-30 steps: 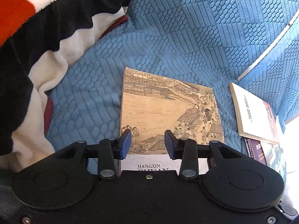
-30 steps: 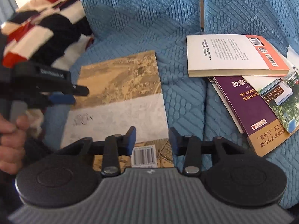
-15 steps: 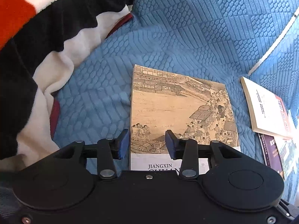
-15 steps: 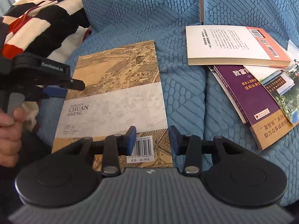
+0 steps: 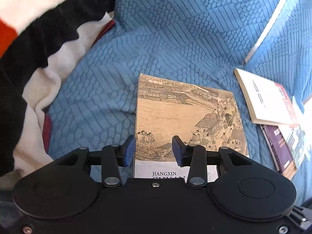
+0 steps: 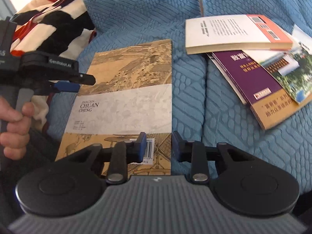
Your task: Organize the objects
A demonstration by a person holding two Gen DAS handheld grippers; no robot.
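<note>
A book with an old river-town painting on its cover point(image 5: 187, 120) lies flat on the blue quilted sofa seat point(image 5: 175, 44), towards the seat's left side, near a striped fleece blanket point(image 5: 31, 44) bunched at that edge. The left gripper point(image 5: 153, 149) hangs over the book's left edge with its blue-padded fingers point(image 5: 129, 151) parted and nothing between them. From the other side, the right gripper point(image 6: 158, 146) sits low over the book's near right corner, beside the barcode, its fingers likewise spread and empty; whether they touch the cover cannot be told. A hand point(image 6: 14, 128) grips the left tool's handle. Across the seam, on the right-hand cushion, a white and orange paperback point(image 6: 234, 33) rests on a purple book point(image 6: 257, 81) and a leaflet with a photo of a building point(image 6: 292, 68), the three overlapping in a loose pile well apart from the painted book.
</note>
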